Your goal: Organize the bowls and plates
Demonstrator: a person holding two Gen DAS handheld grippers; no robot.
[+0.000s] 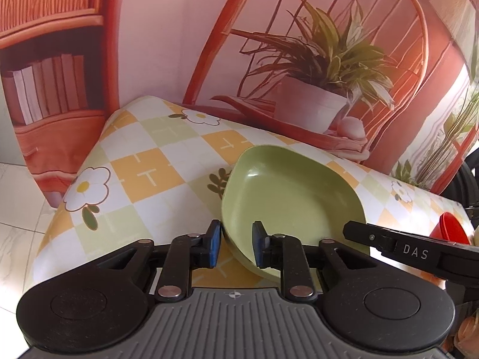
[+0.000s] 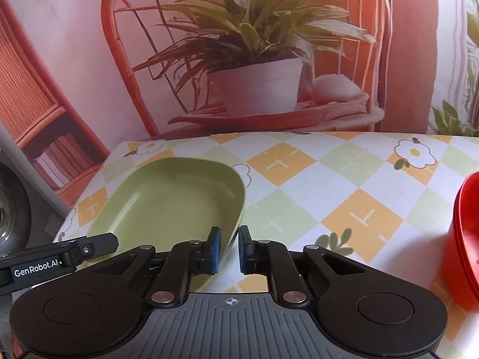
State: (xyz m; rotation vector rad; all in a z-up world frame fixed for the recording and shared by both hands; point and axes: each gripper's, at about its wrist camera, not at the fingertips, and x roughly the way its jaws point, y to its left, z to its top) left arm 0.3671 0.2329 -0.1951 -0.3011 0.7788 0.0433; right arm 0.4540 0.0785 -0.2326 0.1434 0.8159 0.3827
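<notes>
A pale green deep plate (image 1: 287, 191) lies on the checked tablecloth (image 1: 143, 173). My left gripper (image 1: 236, 239) straddles its near left rim, one blue pad outside and one inside, shut on the rim. In the right wrist view the same green plate (image 2: 170, 197) sits at the left. My right gripper (image 2: 230, 246) is shut on its near right rim, with only a narrow gap between the pads. Each gripper's black finger shows in the other's view: the right one (image 1: 362, 232) and the left one (image 2: 92, 243).
Stacked red bowls (image 2: 467, 239) stand at the right edge of the table, also seen as a red bowl (image 1: 449, 227) behind the right gripper. A printed backdrop with a plant and shelves hangs behind the table. The table's left edge drops to a tiled floor (image 1: 21, 209).
</notes>
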